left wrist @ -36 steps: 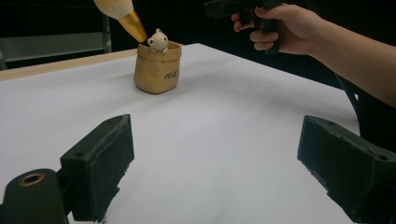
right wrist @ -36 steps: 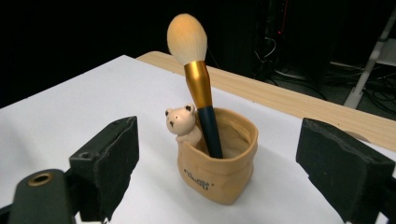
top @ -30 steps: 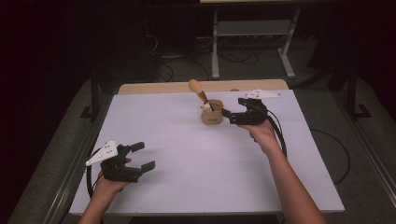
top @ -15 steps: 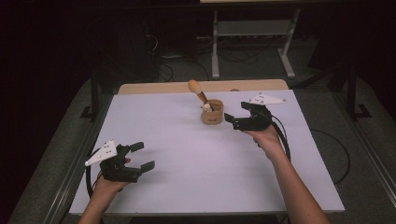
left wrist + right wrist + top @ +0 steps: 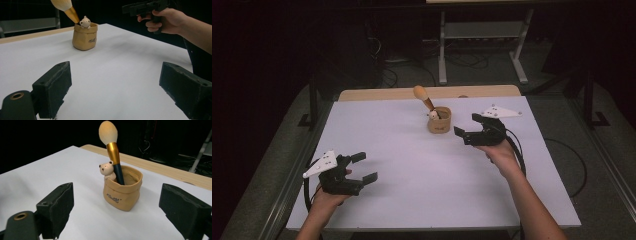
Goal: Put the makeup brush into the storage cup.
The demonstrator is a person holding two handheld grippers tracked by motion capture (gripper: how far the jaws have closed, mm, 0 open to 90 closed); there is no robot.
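A tan bag-shaped cup (image 5: 439,121) stands upright at the far middle of the white table (image 5: 412,150). A small bear figure (image 5: 106,170) sits on its rim, and a brush (image 5: 113,152) with a cream head and gold ferrule leans in it. My right gripper (image 5: 466,126) hovers just right of the cup, jaws open and pointing at it, apart from it. In the right gripper view the cup (image 5: 123,192) stands between and beyond the jaws. My left gripper (image 5: 366,167) rests open at the near left with nothing in it. From there the cup (image 5: 84,37) is far off.
A strip of bare wood (image 5: 387,94) runs along the table's far edge. Beyond it a metal stand (image 5: 482,35) and cables lie on the dark floor. A black cable (image 5: 517,150) loops from the right gripper over the table's right side.
My right gripper has drawn back from the cup, to the right and slightly nearer, jaws still open. The left gripper has stayed put.
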